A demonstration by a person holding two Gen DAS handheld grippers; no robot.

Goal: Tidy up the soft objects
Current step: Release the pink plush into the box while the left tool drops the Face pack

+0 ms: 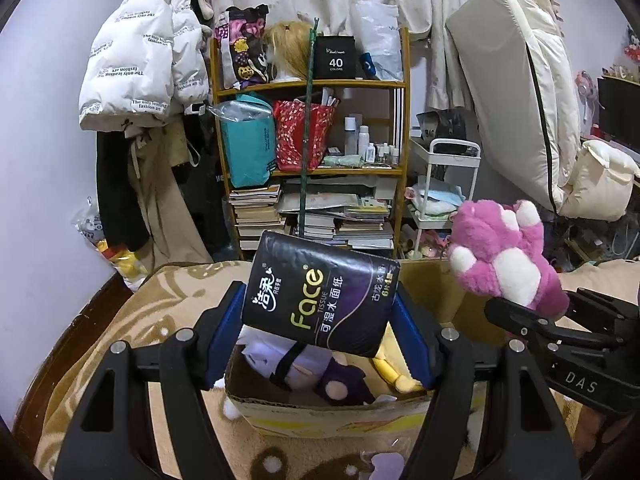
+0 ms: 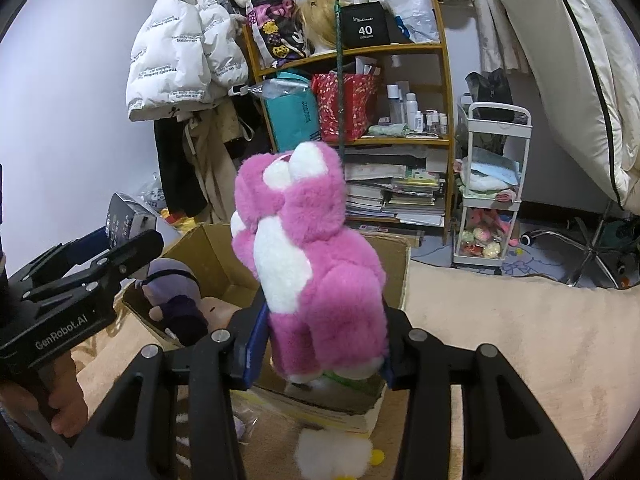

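Left hand-held gripper (image 1: 320, 316): blue pads about half open, clamped on the black tissue pack (image 1: 320, 294), held tilted just above the open cardboard box (image 1: 320, 412). Right hand-held gripper (image 2: 320, 344): nearly closed, squeezing the pink plush bear (image 2: 308, 256) at its lower body (soft pile compresses, so a narrow grip suits it). Both items hang over the box on the bed, presumably for dropping in. A purple doll (image 2: 176, 300) already lies inside.
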